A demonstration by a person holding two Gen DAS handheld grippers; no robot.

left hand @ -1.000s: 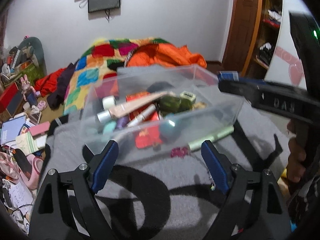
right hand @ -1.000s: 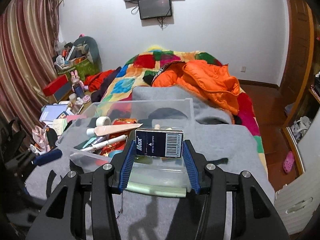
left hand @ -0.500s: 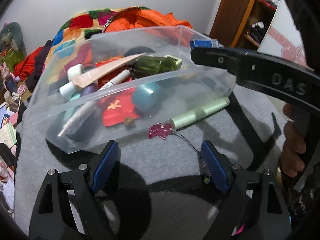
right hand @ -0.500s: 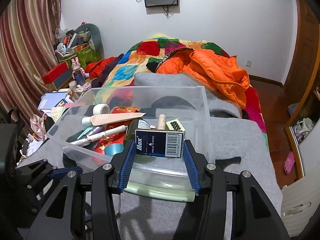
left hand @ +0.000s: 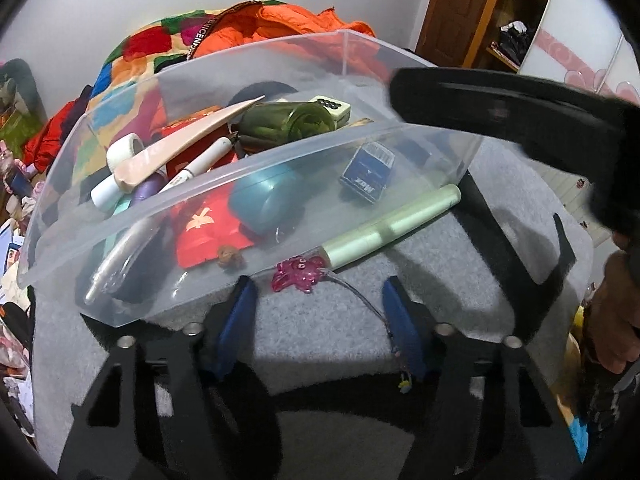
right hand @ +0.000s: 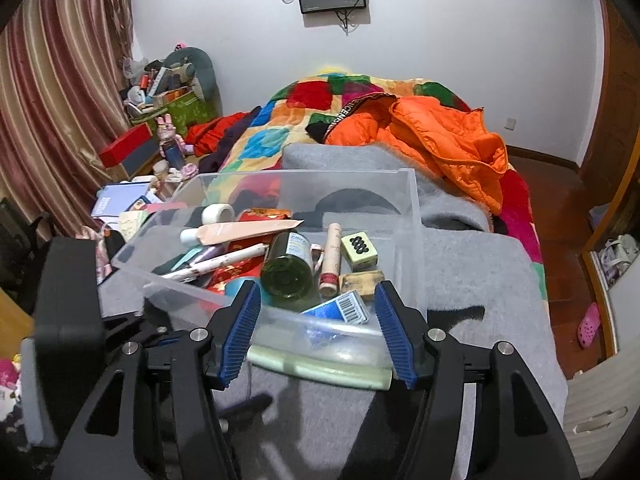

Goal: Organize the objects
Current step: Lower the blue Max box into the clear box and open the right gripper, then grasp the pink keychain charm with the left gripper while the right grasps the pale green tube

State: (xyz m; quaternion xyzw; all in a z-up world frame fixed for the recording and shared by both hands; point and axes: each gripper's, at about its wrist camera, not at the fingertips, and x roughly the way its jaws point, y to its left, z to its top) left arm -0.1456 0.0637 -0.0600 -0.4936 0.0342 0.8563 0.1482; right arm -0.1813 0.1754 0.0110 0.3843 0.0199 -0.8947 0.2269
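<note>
Since the earlier frame, the blue box [right hand: 338,309] has left the right gripper [right hand: 316,330] and now lies tilted inside the clear bin [right hand: 414,240], against its near wall at the right end. That gripper's blue-padded fingers [right hand: 240,332] stand wide apart with nothing between them, just above the bin's near rim; the box lies just beyond the fingertips, between them as seen from the right wrist.

From the left wrist, the same box [left hand: 368,172] shows through the bin's near wall [left hand: 280,160], with a teal round thing [left hand: 266,202] and a red packet [left hand: 208,226] to its left. A green bottle [left hand: 288,122] lies on its side farther in, beside a white marker [left hand: 200,162] and a beige tube [left hand: 176,148].

On the grey blanket [left hand: 460,280], touching the outside of the bin's near wall, lies a pale green pen [left hand: 390,224], with a pink charm [left hand: 298,274] at its left end. The left gripper [left hand: 320,312] hovers low over the blanket, its fingers [left hand: 238,320] partly open and empty; the charm sits just ahead of them, between the tips.
</note>
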